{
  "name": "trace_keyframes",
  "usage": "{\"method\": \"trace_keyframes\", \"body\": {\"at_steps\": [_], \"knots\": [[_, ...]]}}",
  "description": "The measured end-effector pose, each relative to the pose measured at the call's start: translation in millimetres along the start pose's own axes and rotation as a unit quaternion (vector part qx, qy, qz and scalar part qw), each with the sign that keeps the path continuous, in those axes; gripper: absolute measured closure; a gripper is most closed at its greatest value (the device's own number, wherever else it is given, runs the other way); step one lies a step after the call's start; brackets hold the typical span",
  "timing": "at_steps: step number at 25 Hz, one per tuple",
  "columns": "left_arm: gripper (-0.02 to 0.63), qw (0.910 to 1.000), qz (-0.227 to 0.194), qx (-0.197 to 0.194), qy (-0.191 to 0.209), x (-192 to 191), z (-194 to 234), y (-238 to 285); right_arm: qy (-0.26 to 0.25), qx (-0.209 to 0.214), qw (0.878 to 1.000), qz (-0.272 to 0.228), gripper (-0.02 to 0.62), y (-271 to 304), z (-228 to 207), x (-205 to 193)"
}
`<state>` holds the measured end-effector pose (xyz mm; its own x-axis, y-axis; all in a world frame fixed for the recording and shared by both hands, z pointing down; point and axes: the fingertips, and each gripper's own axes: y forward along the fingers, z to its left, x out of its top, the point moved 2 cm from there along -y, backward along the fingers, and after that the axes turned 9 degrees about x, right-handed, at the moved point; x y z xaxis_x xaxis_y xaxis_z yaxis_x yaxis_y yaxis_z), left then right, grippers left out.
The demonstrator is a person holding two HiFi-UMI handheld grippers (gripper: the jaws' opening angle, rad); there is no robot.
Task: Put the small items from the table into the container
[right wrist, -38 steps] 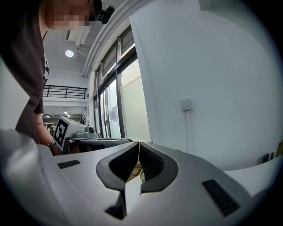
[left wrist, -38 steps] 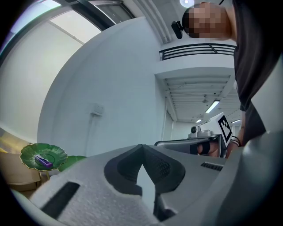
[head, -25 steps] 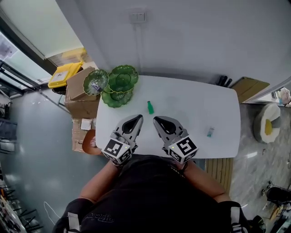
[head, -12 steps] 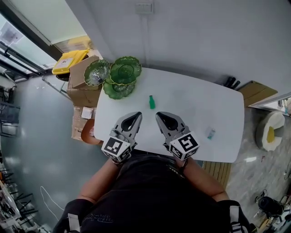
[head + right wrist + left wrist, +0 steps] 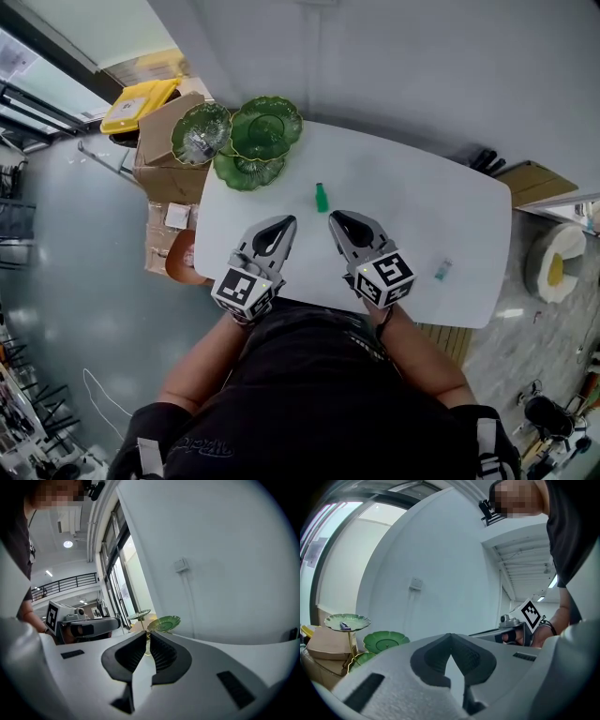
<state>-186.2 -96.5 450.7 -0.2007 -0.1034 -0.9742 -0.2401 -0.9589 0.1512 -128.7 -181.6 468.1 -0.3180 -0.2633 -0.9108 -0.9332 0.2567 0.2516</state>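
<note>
Both grippers are positioned over the near edge of the white rounded-rectangular table (image 5: pixel 412 216), side by side and not touching.

1. My left gripper (image 5: pixel 285 223): jaws clenched tip to tip, with nothing between them.
2. My right gripper (image 5: pixel 337 218): jaws closed to a hairline, also empty.

The small green bottle-shaped item (image 5: pixel 322 198) lies on the table just beyond the two gripper tips, roughly between them. The small pale teal item (image 5: pixel 443 270) lies near the table's right edge, well apart from my right gripper.

The container, a glossy green leaf-shaped dish stand in three tiers (image 5: pixel 265 127), stands at the far left corner of the table. Its leftmost dish holds a small object that I cannot identify.
</note>
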Motion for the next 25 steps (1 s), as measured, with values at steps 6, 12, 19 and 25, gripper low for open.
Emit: {"method": "trace_keyframes", "body": {"at_steps": [6,12,19,25], "knots": [[0.600,0.9997,0.017,-0.014,-0.011,-9.2,23.1,11.9,0.037,-0.011,0.998,0.044,0.552,33.5,-23.0,-26.8],[0.600,0.9986,0.036,-0.030,-0.024,-30.8,36.2,21.0,0.066,-0.044,0.993,0.092,0.494,55.3,-55.1,-66.8],[0.600,0.9966,0.065,-0.043,-0.026,-54.4,49.9,25.4,0.094,-0.072,0.982,0.146,0.468,81.7,-90.1,-114.4],[0.600,0.9955,0.076,-0.049,-0.028,-63.7,58.1,32.7,0.129,-0.098,0.969,0.186,0.459,98.6,-122.1,-158.2]]}}
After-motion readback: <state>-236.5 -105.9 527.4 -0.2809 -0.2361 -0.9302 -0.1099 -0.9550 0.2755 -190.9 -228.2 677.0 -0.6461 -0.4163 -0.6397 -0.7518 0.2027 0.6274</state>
